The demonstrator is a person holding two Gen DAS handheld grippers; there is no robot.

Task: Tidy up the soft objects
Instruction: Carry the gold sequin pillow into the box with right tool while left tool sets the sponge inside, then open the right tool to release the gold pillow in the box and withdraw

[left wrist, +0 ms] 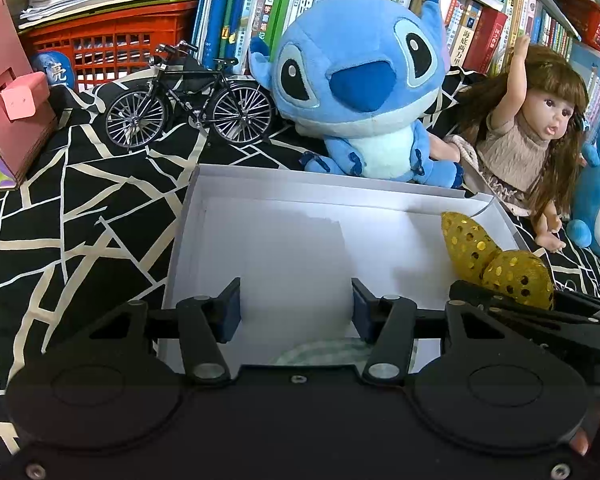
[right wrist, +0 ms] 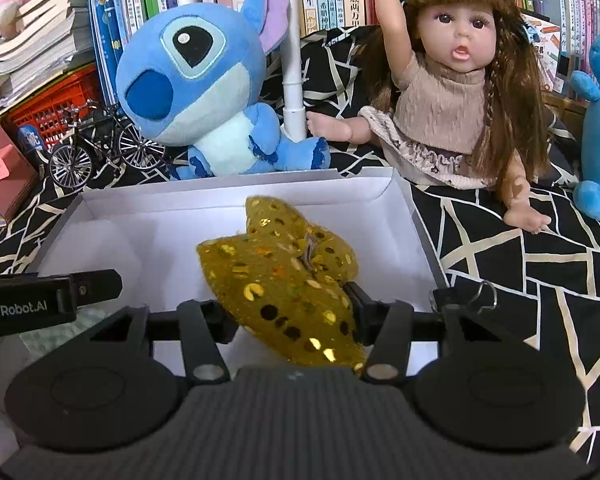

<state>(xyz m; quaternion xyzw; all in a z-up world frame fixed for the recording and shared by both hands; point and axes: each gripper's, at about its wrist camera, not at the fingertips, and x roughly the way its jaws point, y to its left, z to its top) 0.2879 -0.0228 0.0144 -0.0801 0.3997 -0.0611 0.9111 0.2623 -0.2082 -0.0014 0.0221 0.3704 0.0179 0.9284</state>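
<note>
The gold pouch [right wrist: 284, 276], a soft sequinned fabric piece with two lobes, lies in the white box [right wrist: 236, 184], and its near end sits between the fingers of the right tongs [right wrist: 288, 320]. The right pad appears to touch the fabric; the left pad is hidden behind it. Whether these tongs are still pinching the pouch or have let go, I cannot tell from this view. From the left wrist view the pouch [left wrist: 496, 256] shows to the right of the left tongs [left wrist: 296, 308], near the box's right wall. The left tongs stand released, with bare box floor between the pads and nothing gripped. A pale green knit piece [left wrist: 320, 354] peeks out just under them, at the near edge of the box [left wrist: 260, 172].

The pouch looks light and limp, so it should fold and sag under any hold instead of keeping its shape. The sequins may make the surface slick, so a pinch on a flat face could slide. The better hold is probably the narrow waist where the two lobes meet, by the small dark tie, since the fabric bunches there. Nothing about it seems fragile.

Beyond the box sit a blue plush [right wrist: 196, 80] and a doll [right wrist: 456, 92], both well ahead of the tongs.
</note>
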